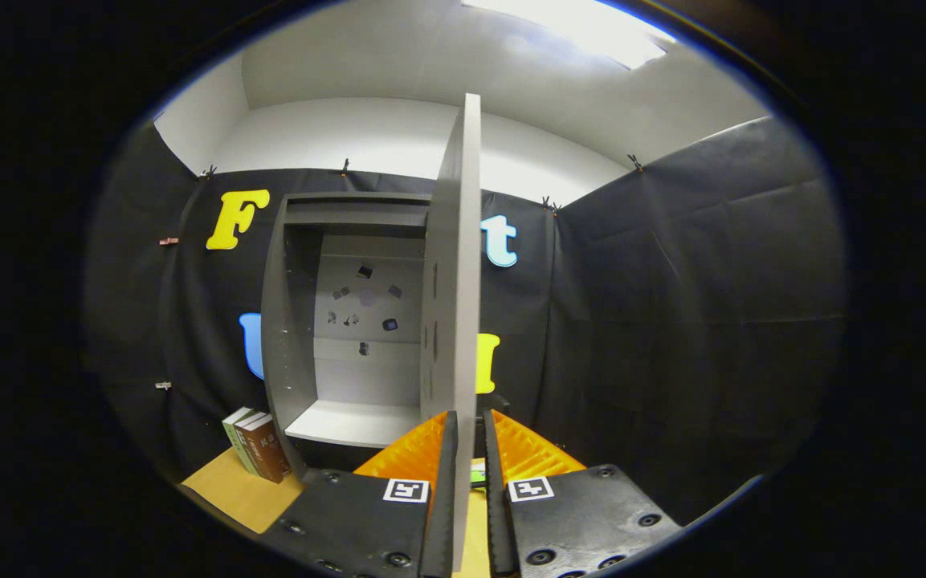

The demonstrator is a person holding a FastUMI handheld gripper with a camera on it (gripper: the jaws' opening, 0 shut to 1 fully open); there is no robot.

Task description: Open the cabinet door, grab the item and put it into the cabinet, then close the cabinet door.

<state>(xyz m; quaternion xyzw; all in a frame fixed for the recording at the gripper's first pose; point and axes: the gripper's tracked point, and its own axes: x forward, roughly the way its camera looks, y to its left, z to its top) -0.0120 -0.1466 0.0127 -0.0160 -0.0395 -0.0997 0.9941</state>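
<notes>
**Fingers pinch the edge of the open cabinet door**

Nearest the camera, the gripper (pixel 469 449) has its two fingers set close together around the bottom edge of the cabinet door (pixel 456 265), one finger on each face of the panel. The gap is narrow and both fingers appear to press on the door, whose lower edge runs down between them. Each finger mount carries a small square black-and-white marker, and ribbed orange parts flare out on either side just ahead of the mounts.

The door is a flat grey panel, seen almost edge-on. Its long axis is upright, and it swings out from the cabinet toward the camera, standing wide open.

Beyond it, the cabinet (pixel 290 321) is a tall grey box with smooth matte walls, a row of small peg holes down its left inner side, and a pale bottom shelf. Several small dark stickers dot its back wall; their print is too small to read.

Left of the cabinet's base, a few books (pixel 255 443) stand upright on the tan tabletop (pixel 230 490), spines facing out, one green and one brown. Their spine lettering is unreadable.
</notes>
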